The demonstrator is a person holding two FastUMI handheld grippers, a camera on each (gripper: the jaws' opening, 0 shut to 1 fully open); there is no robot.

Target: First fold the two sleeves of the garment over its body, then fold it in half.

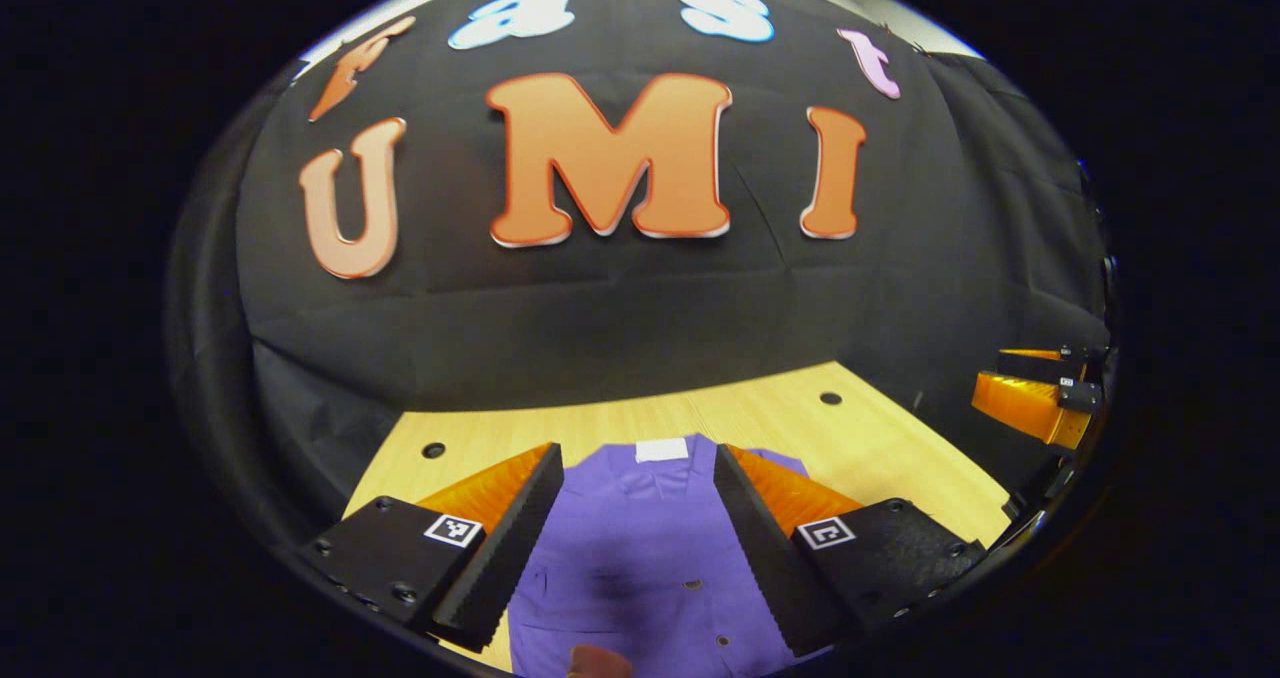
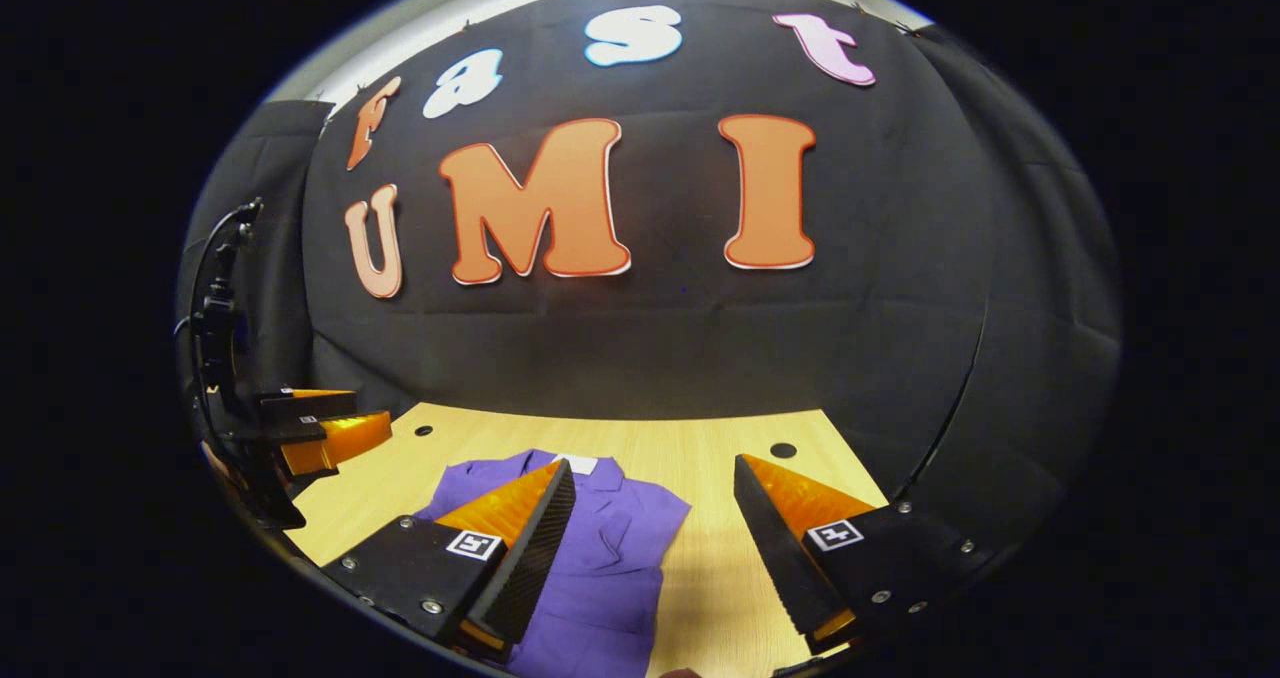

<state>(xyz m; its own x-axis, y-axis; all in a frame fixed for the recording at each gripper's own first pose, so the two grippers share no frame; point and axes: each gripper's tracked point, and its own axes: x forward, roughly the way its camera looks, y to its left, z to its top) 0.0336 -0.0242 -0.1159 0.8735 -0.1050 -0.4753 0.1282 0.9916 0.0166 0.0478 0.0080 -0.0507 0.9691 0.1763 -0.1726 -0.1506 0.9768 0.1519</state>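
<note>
On the pale wooden table (image 2: 700, 438) lies the purple buttoned cloth garment (image 1: 640, 548), collar toward the booth wall, between the left gripper (image 1: 638, 498) fingers, which are spread wide and hold nothing. The right gripper (image 2: 655, 518) is likewise wide and empty, over the garment's edge. The fabric looks light and limp (likely to sag); pinching a sleeve's cuff seems best.

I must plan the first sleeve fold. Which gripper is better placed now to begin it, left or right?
Probably the right. The right gripper stands open over the purple garment's edge, where a sleeve lies beside bare table. The left gripper, also open, frames the collar and body middle.
</note>
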